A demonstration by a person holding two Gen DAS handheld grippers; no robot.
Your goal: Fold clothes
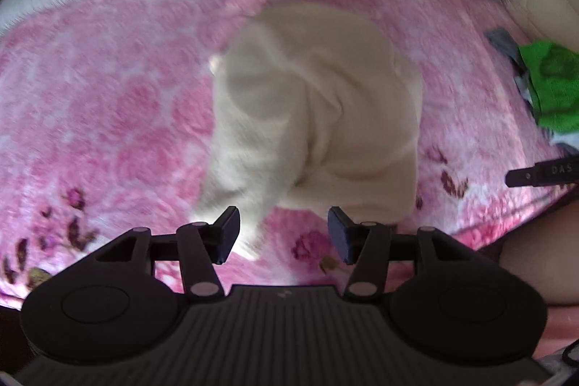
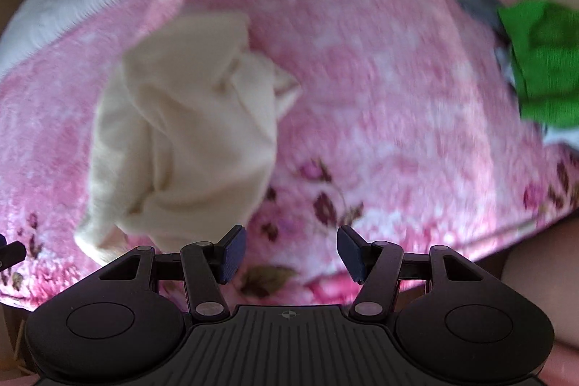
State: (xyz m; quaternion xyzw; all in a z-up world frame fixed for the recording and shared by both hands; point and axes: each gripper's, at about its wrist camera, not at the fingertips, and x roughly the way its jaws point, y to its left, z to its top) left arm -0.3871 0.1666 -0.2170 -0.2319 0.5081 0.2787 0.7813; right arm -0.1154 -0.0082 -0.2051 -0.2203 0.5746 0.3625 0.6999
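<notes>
Both the left gripper (image 1: pixel 284 234) and right gripper (image 2: pixel 291 252) hover spread and empty, cream garment (image 1: pixel 311 118) bunched just ahead on pink blanket (image 1: pixel 108 96), likely positioning to grab.

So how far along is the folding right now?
Done: nothing looks folded. In hand: nothing; the left tongs and right tongs are open and empty above the pink blanket. Left: the crumpled cream garment and the green garment heaped aside.
</notes>
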